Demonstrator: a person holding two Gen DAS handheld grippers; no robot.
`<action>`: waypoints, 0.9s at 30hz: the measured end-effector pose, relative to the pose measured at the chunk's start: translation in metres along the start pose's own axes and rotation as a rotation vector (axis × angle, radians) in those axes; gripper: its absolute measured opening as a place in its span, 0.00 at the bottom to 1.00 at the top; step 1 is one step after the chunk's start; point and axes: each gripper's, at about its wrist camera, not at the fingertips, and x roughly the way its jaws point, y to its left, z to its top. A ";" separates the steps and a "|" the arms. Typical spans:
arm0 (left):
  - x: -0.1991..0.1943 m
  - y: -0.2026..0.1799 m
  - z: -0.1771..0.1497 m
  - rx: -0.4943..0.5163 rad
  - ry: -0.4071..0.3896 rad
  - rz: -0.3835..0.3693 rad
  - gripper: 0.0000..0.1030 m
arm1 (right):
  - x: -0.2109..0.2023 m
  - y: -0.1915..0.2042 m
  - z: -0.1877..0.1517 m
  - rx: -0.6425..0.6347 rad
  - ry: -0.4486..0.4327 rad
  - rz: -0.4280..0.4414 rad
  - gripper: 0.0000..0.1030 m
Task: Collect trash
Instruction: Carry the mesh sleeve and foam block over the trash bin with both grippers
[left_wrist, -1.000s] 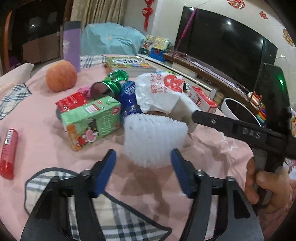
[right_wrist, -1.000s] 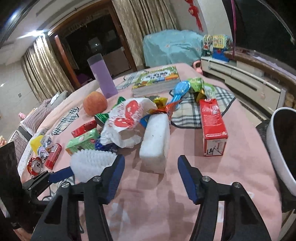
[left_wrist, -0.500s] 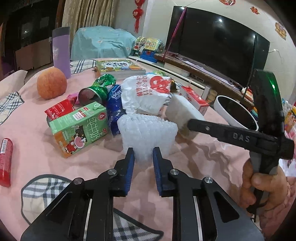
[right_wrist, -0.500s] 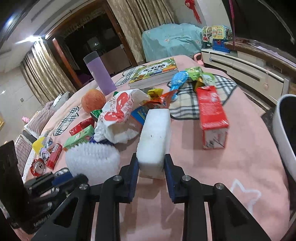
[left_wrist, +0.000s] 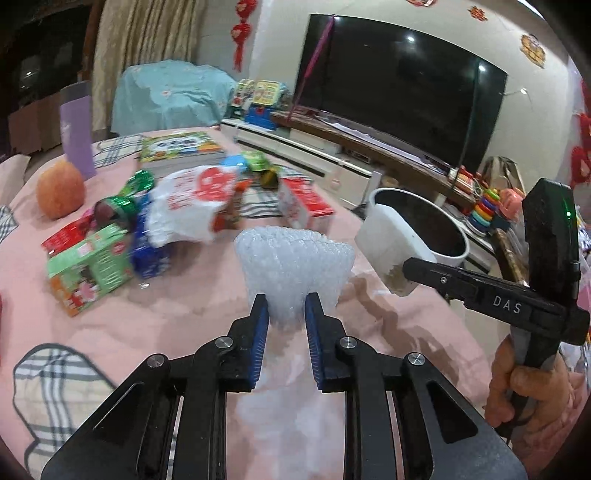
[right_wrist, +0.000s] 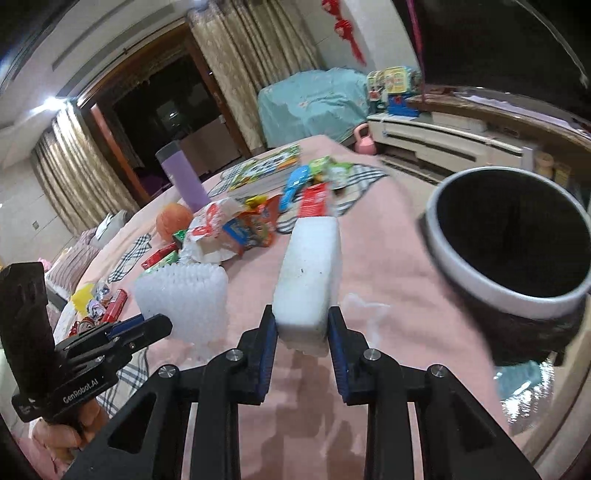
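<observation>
the left gripper (left_wrist: 282, 314) has its blue-padded fingers (left_wrist: 258, 332) drawn in on the narrow lower end of a white ribbed bubble-plastic bundle (left_wrist: 293, 269), which fans out wider above them and is raised off the pink cloth-covered surface (left_wrist: 184, 314). from the right wrist view the same bundle (right_wrist: 183, 299) shows at near left, ahead of the left gripper (right_wrist: 147, 326). the right gripper (right_wrist: 301, 332) is clamped on the near end of a white rectangular foam block (right_wrist: 310, 269); the block runs away from the fingers (right_wrist: 338, 347) and tilts up, clear of the surface. in the left view that block (left_wrist: 391, 247) hangs to the right of the bundle, apart from it, in front of the bin.

a white round bin with a dark inside (right_wrist: 509, 236) stands beyond the right edge of the surface, its mouth open and just right of the foam block. bare pink cloth lies between both grippers and that edge.

farther off to the left lies the remaining litter: a green drink carton (left_wrist: 88, 269), a crumpled white plastic bag with red print (left_wrist: 192, 203), a red and white carton (left_wrist: 304, 203) and bright snack wrappers (right_wrist: 255, 225). behind them are an orange round fruit (left_wrist: 61, 192), a purple tumbler (left_wrist: 77, 133) and a green picture book (left_wrist: 181, 147) near the far edge.
</observation>
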 end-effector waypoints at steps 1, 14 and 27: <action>0.002 -0.007 0.003 0.008 0.004 -0.009 0.19 | -0.005 -0.004 0.000 0.005 -0.006 -0.008 0.26; 0.038 -0.078 0.040 0.084 0.018 -0.074 0.19 | -0.054 -0.072 0.011 0.086 -0.089 -0.121 0.26; 0.079 -0.132 0.077 0.159 0.036 -0.078 0.19 | -0.062 -0.125 0.029 0.139 -0.111 -0.178 0.26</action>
